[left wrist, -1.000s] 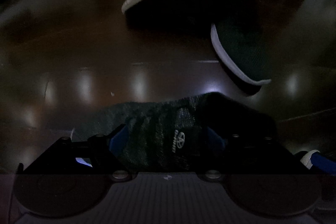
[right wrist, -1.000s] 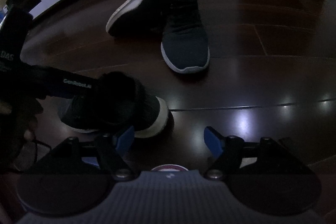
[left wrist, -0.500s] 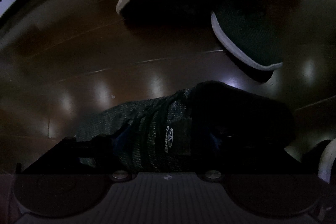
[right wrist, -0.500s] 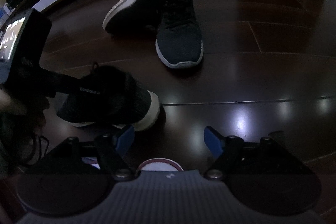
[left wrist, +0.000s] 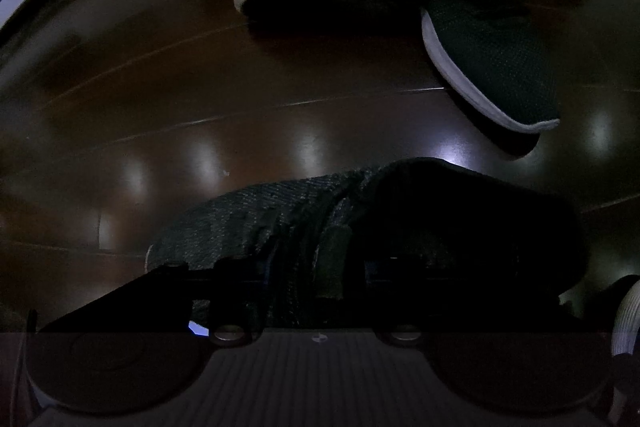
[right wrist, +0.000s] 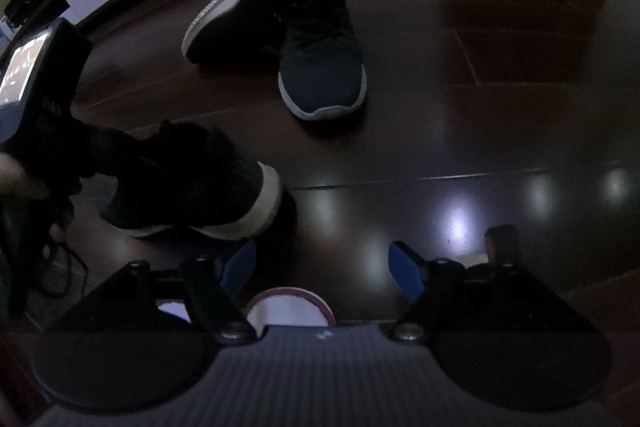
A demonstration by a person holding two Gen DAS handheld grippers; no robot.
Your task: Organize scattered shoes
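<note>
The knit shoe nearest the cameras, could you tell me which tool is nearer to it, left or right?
Left. The left tool is closed around the knit shoe at its tongue, while the right tool hangs open over bare floor beside the shoe's heel, not touching it.
</note>
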